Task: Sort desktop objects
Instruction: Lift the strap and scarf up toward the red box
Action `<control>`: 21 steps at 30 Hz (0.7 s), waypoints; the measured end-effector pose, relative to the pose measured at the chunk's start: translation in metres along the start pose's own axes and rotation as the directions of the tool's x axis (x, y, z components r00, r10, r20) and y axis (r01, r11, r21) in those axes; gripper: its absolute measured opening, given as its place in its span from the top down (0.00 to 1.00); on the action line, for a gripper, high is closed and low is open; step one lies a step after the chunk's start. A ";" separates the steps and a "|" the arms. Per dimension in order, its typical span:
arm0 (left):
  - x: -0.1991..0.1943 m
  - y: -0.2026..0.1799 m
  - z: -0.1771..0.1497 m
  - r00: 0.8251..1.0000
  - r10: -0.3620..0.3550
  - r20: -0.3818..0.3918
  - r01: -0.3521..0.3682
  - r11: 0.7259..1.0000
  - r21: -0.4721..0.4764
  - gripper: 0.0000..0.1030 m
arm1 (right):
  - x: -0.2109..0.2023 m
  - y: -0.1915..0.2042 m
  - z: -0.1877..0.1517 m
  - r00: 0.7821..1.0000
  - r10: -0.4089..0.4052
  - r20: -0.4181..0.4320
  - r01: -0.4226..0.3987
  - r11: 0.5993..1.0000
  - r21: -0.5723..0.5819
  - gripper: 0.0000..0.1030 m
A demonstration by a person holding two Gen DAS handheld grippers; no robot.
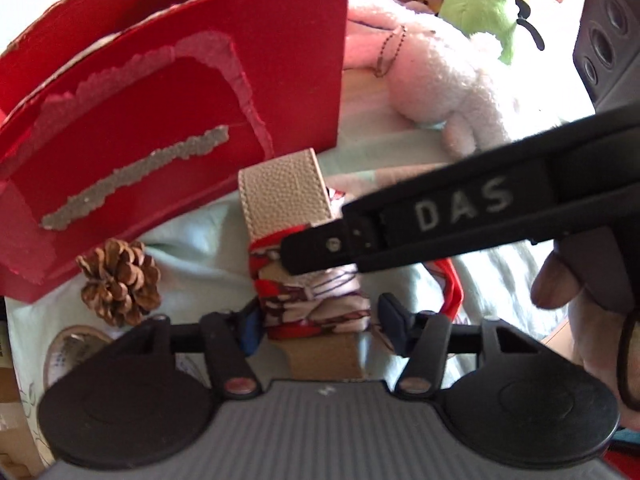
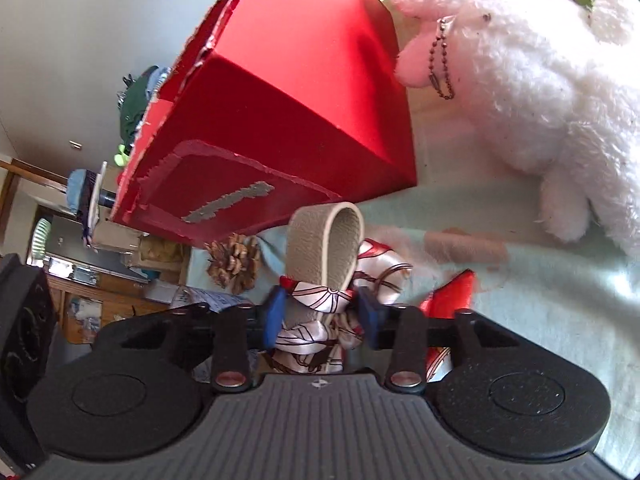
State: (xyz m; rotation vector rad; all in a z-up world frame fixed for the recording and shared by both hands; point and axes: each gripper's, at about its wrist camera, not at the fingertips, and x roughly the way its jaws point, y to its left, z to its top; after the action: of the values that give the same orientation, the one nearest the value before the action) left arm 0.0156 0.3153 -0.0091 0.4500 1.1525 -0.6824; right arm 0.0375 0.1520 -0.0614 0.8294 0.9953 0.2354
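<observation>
A beige leather strap (image 1: 282, 196) wrapped in a red-and-white patterned scarf (image 1: 316, 304) lies on the pale cloth in front of a red cardboard box (image 1: 180, 92). My left gripper (image 1: 320, 320) has its fingers on both sides of the scarf-wrapped strap and is shut on it. The right gripper's body (image 1: 440, 216) crosses the left wrist view from the right, its tip over the scarf. In the right wrist view my right gripper (image 2: 322, 316) is shut on the scarf (image 2: 320, 300), with the strap's loop (image 2: 328, 244) standing up just beyond it.
A pine cone (image 1: 120, 280) lies left of the strap, by the box (image 2: 280, 100). A white plush toy (image 2: 520, 92) with a ball chain and a green plush (image 1: 480, 0) lie behind right. A dark speaker (image 1: 608, 32) stands at far right.
</observation>
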 end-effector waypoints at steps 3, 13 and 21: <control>-0.008 -0.008 0.004 1.000 -0.018 0.009 0.018 0.999 0.031 0.52 | -0.015 -0.006 -0.001 1.000 0.012 0.012 -0.012 1.000 0.027 0.72; -0.075 -0.057 0.037 0.976 -0.109 0.190 0.065 0.972 0.224 0.52 | -0.098 0.036 -0.004 0.971 -0.023 0.240 0.022 1.000 0.006 0.73; -0.148 -0.032 0.084 0.909 -0.097 0.406 -0.016 0.964 0.267 0.52 | -0.139 0.093 0.039 0.902 0.041 0.429 0.021 0.990 -0.138 0.73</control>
State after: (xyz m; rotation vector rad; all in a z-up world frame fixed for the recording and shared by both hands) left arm 0.0146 0.2762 0.1601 0.4770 0.6687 -0.9256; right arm 0.0104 0.1217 0.1052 0.7171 0.5496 0.1192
